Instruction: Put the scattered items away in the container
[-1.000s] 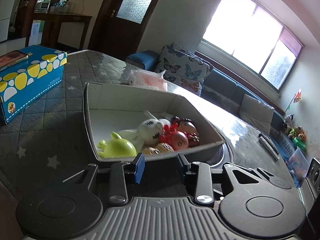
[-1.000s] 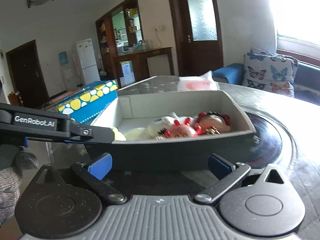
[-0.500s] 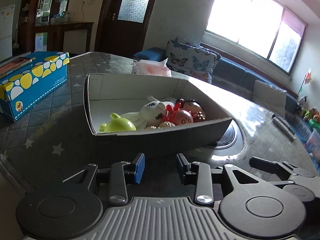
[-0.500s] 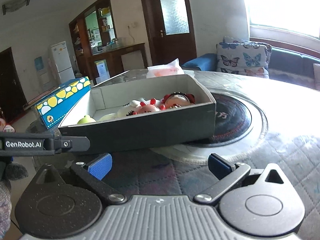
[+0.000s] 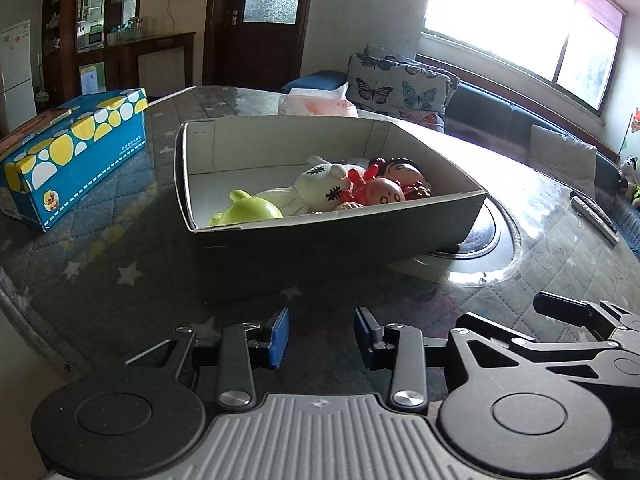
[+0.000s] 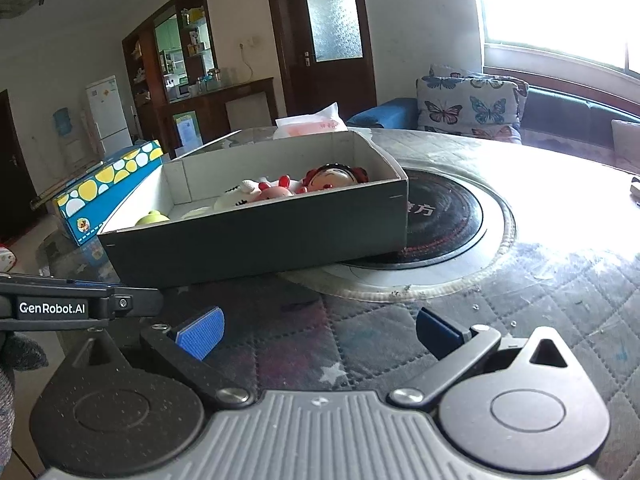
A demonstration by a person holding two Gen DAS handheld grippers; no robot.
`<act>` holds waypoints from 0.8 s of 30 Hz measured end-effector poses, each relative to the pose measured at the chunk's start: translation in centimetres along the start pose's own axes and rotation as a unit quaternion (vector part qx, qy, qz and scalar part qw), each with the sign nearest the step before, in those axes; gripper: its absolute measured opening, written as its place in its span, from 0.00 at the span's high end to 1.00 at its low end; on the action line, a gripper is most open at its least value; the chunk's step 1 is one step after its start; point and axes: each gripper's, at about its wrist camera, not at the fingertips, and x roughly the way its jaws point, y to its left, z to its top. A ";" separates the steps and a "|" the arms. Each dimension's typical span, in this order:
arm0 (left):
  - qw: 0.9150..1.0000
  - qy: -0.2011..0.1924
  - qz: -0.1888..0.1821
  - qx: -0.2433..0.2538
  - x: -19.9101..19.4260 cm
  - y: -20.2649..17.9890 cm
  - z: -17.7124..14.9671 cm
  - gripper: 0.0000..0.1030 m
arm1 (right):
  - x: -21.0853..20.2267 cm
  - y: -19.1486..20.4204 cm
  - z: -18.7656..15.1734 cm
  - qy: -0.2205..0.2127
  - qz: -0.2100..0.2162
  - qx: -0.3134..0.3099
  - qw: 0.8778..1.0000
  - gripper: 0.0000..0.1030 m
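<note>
I take the round quilted table (image 5: 120, 248) as my landmark. On it sits the cardboard box (image 5: 328, 248), partly over the dark round plate (image 6: 444, 216) at the table's centre. My left gripper (image 5: 320, 334) hangs just short of the box's near wall, jaws parted a little with nothing between them. My right gripper (image 6: 320, 330) is set further back from the box, jaws spread wide and empty.

The left wrist view looks down into the box and shows the toys lying together along the near wall: a white plush rabbit (image 5: 316, 188), a lime-green toy (image 5: 250, 212), a pink-faced doll (image 5: 386, 194) and a dark-haired doll (image 5: 404, 168). The right wrist view sees only their tops above the wall, but shows the writing on the plate.

The box's long axis runs across both views. The rabbit lies lengthwise along it, head toward the dolls. A blue spotted carton (image 5: 76, 148) lies beside the box's left end.
</note>
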 end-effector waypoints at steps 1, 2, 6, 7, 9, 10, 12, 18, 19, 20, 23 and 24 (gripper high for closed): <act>1.000 0.001 0.001 0.001 0.1 0.0 -0.1 0.63 | 0.1 0.0 0.0 0.001 -0.002 0.000 1.000 0.00; 1.000 0.002 0.002 0.004 0.1 -0.1 -0.1 0.64 | 0.1 0.0 -0.1 0.002 -0.003 0.000 1.000 0.00; 1.000 0.006 0.020 0.019 0.4 -0.6 -0.5 0.64 | 0.2 0.0 -0.3 0.006 0.001 0.002 1.000 0.00; 0.999 0.006 0.024 0.023 0.5 -0.7 -0.5 0.64 | 0.2 0.1 -0.4 0.006 0.001 0.001 1.000 0.00; 0.999 0.011 0.029 0.026 0.7 -0.9 -0.6 0.64 | 0.2 0.1 -0.5 0.009 0.002 -0.001 1.000 0.00; 0.999 0.014 0.031 0.027 0.8 -0.9 -0.7 0.64 | 0.3 0.2 -0.5 0.010 0.003 -0.002 1.000 0.00; 0.999 0.017 0.035 0.029 0.9 -1.0 -0.8 0.64 | 0.4 0.3 -0.6 0.012 0.004 -0.003 1.000 0.00; 0.998 0.015 0.047 0.031 1.1 -1.0 -1.0 0.64 | 0.5 0.5 -0.9 0.017 0.005 -0.006 1.000 0.00; 0.998 0.016 0.047 0.031 1.1 -1.0 -0.9 0.64 | 0.5 0.5 -0.9 0.017 0.006 -0.006 1.000 0.00; 0.998 0.017 0.046 0.030 1.1 -0.9 -0.9 0.64 | 0.6 0.5 -0.9 0.018 0.006 -0.006 1.000 0.00; 0.998 0.018 0.050 0.030 1.2 -0.9 -0.9 0.64 | 0.6 0.4 -1.0 0.019 0.006 -0.006 1.000 0.00; 0.998 0.018 0.052 0.030 1.2 -0.9 -0.9 0.64 | 0.6 0.4 -1.0 0.019 0.007 -0.006 1.000 0.00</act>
